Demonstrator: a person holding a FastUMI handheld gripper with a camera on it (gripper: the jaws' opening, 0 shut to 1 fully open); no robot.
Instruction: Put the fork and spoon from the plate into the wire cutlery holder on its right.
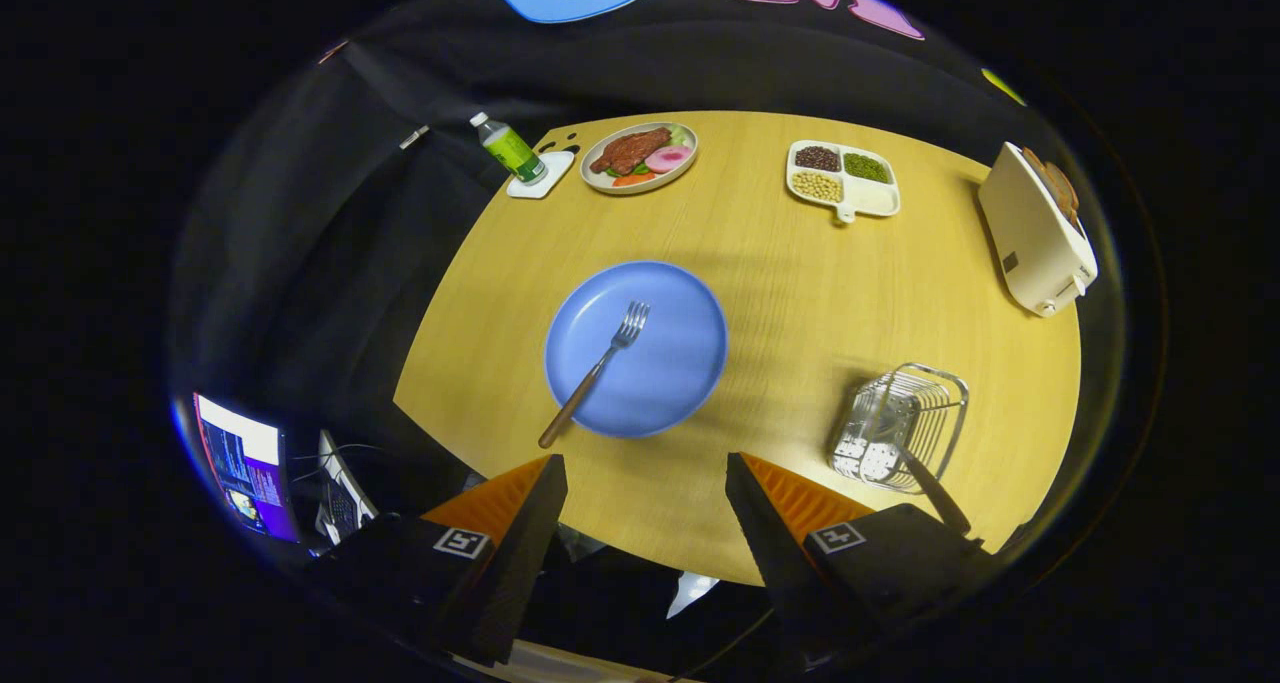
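Spread wide and empty, the hand-held gripper [645,503] hangs over the desk's [800,293] near edge; spoon [925,483] in wire cutlery holder [900,428]. Next, probably, descend for the fork [597,368] on the blue plate [680,363].

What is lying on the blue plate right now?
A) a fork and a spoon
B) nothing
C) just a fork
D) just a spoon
C: a fork alone lies on the blue plate, its handle poking over the rim toward the open gripper; a dark handle already sticks out of the wire cutlery holder.
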